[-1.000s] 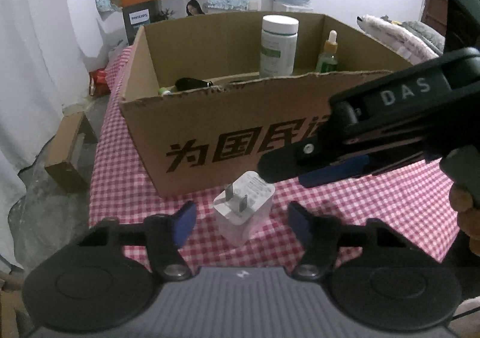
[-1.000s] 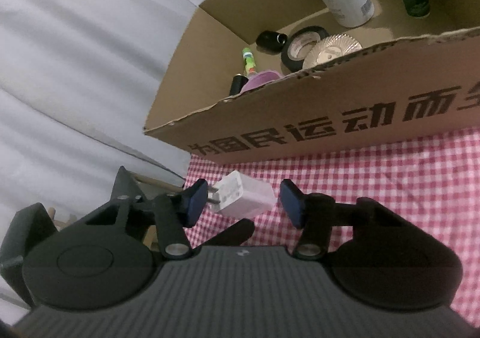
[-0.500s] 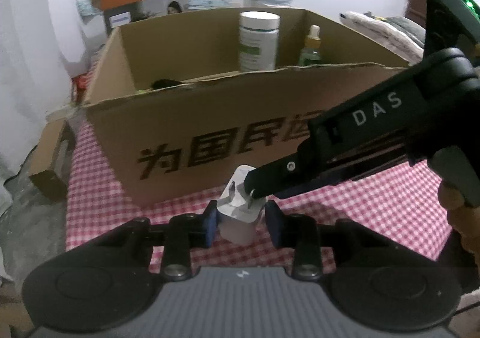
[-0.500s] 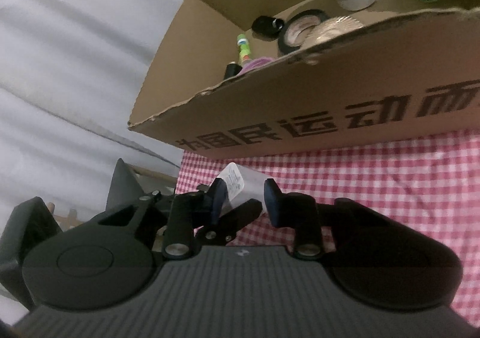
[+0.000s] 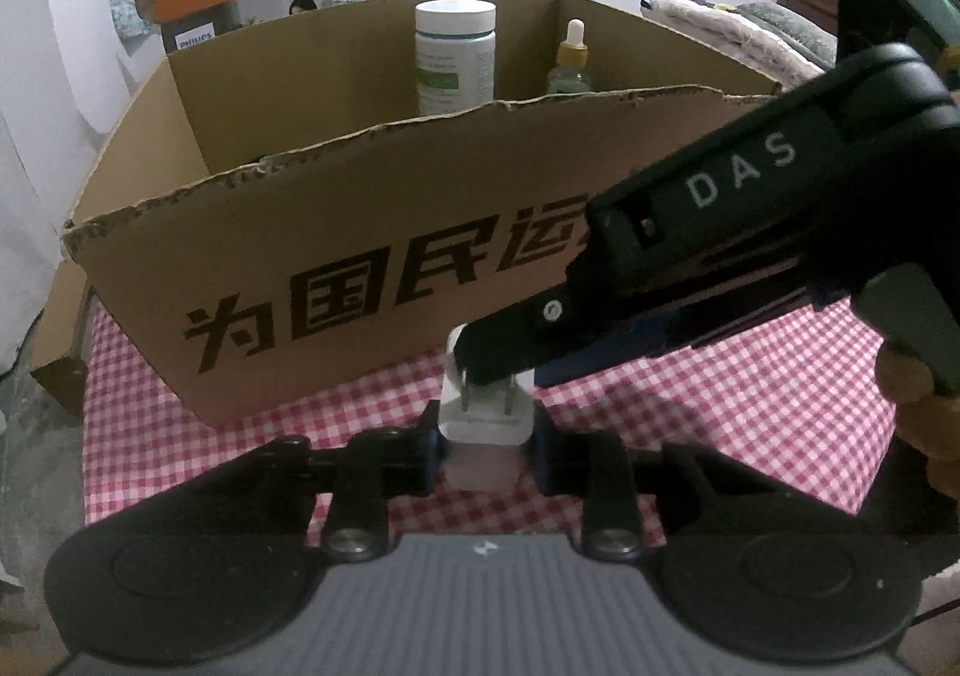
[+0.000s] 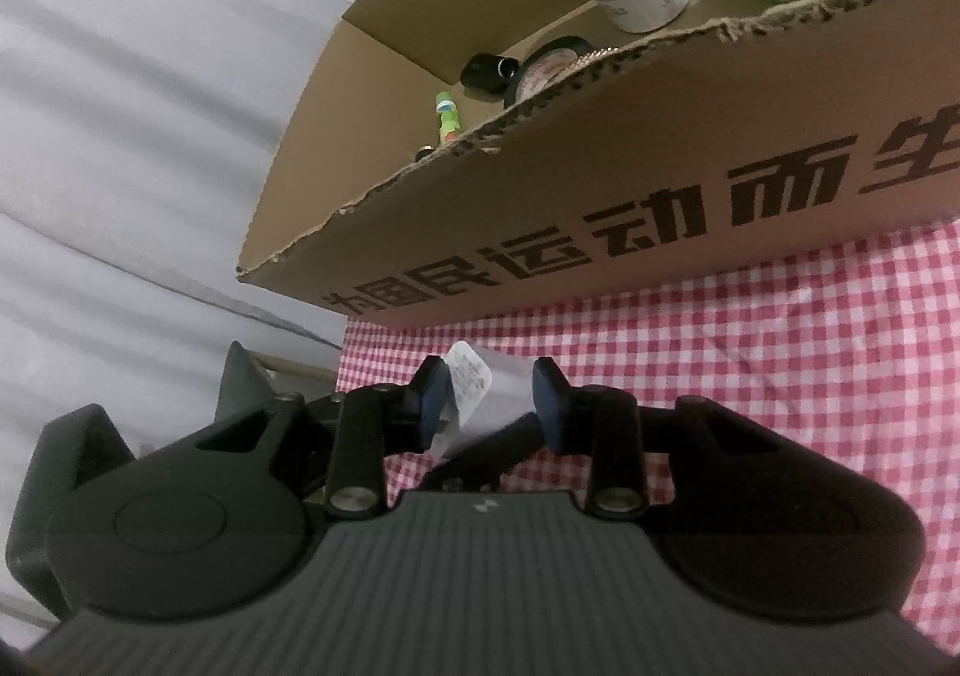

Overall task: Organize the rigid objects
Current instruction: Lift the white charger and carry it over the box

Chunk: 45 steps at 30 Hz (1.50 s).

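Note:
A white charger plug (image 5: 483,424) stands prongs-up on the red checked cloth in front of the cardboard box (image 5: 336,232). My left gripper (image 5: 486,439) has its blue pads against the plug's two sides, and its jaws are still closing. My right gripper (image 5: 516,358) reaches in from the right, its upper finger over the prongs. In the right wrist view the plug (image 6: 474,382) sits between the right gripper's (image 6: 492,406) opening jaws. It lies against the left pad with a gap to the other.
The box (image 6: 600,184) holds a white bottle (image 5: 456,58), a dropper bottle (image 5: 573,61), a tape roll (image 6: 546,67) and small items. Bare checked cloth (image 5: 720,394) lies to the right. A white curtain (image 6: 150,136) hangs past the table's left edge.
My left jaws have come together onto the plug. The right jaws narrowed around it from the side. Both grippers moved in toward the box and slightly down.

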Tool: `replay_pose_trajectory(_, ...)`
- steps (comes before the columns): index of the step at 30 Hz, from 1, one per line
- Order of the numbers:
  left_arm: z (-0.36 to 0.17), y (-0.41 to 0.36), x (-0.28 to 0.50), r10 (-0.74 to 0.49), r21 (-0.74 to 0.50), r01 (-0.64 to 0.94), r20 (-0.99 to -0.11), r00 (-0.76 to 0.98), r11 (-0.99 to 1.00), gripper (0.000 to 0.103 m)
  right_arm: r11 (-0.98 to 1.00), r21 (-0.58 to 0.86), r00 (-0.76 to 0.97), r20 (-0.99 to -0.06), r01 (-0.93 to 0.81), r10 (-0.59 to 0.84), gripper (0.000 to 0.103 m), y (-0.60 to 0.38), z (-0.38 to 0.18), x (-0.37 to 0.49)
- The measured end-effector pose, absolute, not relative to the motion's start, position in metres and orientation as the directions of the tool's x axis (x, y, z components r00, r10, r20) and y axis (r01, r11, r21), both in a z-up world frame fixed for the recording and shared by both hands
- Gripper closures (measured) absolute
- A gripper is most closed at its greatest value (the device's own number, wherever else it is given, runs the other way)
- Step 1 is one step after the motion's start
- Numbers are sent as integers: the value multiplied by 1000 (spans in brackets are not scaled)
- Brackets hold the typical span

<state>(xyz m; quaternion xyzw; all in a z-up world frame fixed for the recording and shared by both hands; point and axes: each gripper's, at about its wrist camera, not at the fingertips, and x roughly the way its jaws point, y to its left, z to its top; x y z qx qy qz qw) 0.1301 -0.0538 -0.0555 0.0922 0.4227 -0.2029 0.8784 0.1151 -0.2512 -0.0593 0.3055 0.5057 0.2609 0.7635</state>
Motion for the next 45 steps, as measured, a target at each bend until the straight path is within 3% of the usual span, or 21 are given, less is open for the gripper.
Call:
replay_pose_trajectory(9, -38, -53, 106, -290, -20, 431, -768, 571, 902, 75, 679, 724, 352, -608, -123, 712, 71, -255, -46, 97)
replay_pose_trajectory(18, 41, -58, 91, -346, -14, 446, -654, 673, 895, 75, 644, 714, 420, -513, -274, 749, 71, -268, 31, 85)
replay_pose_trajectory(24, 74, -84, 121, -388, -11, 480, -605, 695, 877, 75, 674, 652, 485, -490, -348, 724, 71, -286, 80, 104)
replay_pose_trajectory(35, 39, -135, 216, -436, -114, 517, -705, 559, 848, 75, 759, 607, 491, -599, -236, 633, 71, -335, 61, 178)
replay_pose_trajectory(45, 19, -145, 246, -441, -173, 490, -740, 508, 854, 75, 800, 559, 474, -657, -217, 587, 72, -340, 31, 213)
